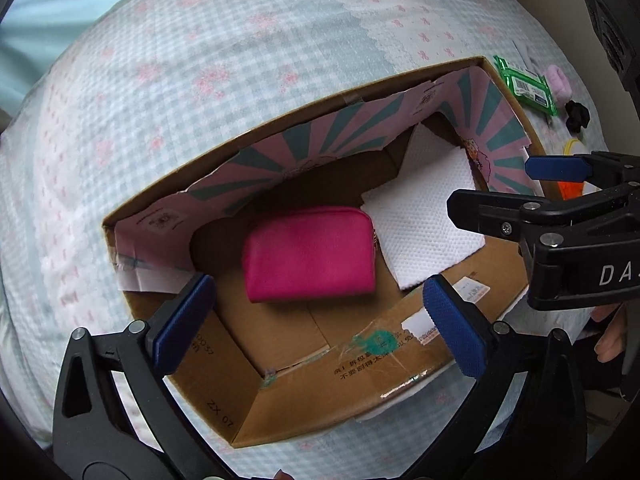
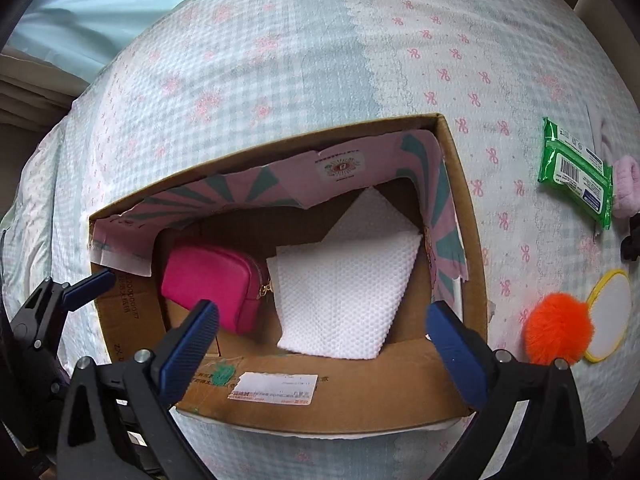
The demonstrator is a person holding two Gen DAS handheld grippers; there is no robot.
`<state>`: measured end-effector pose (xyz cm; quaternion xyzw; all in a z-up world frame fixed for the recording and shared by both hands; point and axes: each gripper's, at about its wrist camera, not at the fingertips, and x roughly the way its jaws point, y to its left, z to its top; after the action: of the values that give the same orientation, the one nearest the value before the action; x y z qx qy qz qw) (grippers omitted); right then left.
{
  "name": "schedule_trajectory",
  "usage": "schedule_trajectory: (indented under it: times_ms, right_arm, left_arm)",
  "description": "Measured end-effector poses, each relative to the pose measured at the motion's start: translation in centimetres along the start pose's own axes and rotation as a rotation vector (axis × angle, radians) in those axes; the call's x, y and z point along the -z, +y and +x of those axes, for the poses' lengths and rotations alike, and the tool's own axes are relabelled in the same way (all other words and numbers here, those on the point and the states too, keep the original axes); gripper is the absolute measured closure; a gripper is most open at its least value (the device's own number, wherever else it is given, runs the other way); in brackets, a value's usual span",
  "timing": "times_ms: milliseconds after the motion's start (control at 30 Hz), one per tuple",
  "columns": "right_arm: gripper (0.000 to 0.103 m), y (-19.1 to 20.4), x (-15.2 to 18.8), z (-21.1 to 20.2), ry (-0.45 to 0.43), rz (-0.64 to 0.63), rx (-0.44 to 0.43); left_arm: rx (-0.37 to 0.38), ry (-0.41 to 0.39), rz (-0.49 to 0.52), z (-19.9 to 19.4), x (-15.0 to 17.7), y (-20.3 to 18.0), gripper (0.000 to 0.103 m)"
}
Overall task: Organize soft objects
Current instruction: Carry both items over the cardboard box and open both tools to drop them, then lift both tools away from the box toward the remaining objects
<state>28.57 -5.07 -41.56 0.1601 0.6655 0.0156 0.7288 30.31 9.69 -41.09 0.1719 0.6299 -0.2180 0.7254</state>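
left gripper [image 1: 316, 320]: wide open, holding nothing, over box
box [image 2: 460, 208]: cardboard, on bed
pouch [image 2: 214, 282]: pink, inside, left
tissue sheets [image 2: 344, 292]: inside, touching pouch
right gripper [image 2: 322, 338]: spread open too
outside, right: green wipes [image 2: 576, 170], orange pompom [image 2: 558, 328], round pad [image 2: 610, 314]
bedspread [image 2: 280, 80]: gingham, pink bows

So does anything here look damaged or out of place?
The cardboard box looks battered: its pink striped lining is torn and ragged along the edge. The white paper towel inside lies crooked, one corner leaning up the back wall.
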Motion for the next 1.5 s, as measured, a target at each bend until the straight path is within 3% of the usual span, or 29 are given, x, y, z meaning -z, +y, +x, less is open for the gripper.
schedule_trajectory:
  times_ms: [433,800,933,1233,1500]
  right_arm:
    - [0.000,2.1,2.3,-5.4,-0.095,-0.064,0.029]
    - [0.000,4.3,7.1,-15.4,-0.252,-0.145,0.065]
    - [0.000,4.1,9.3,-19.2,-0.307,-0.159,0.113]
    - [0.000,0.0,13.7,-26.7,-0.438,-0.105,0.179]
    - [0.000,-8.1,15.2,-31.3,-0.491,-0.049,0.223]
  left_arm:
    - [-0.039,-0.081,-0.077,-4.9,2.2,0.5,0.000]
    - [-0.082,-0.221,-0.132,-14.0,5.9,-0.4,0.000]
    - [-0.056,-0.272,-0.151,-17.3,7.3,-1.4,0.000]
    - [-0.047,-0.387,-0.145,-22.9,8.2,-4.7,0.000]
    - [-0.058,-0.466,-0.138,-25.6,6.9,-9.6,0.000]
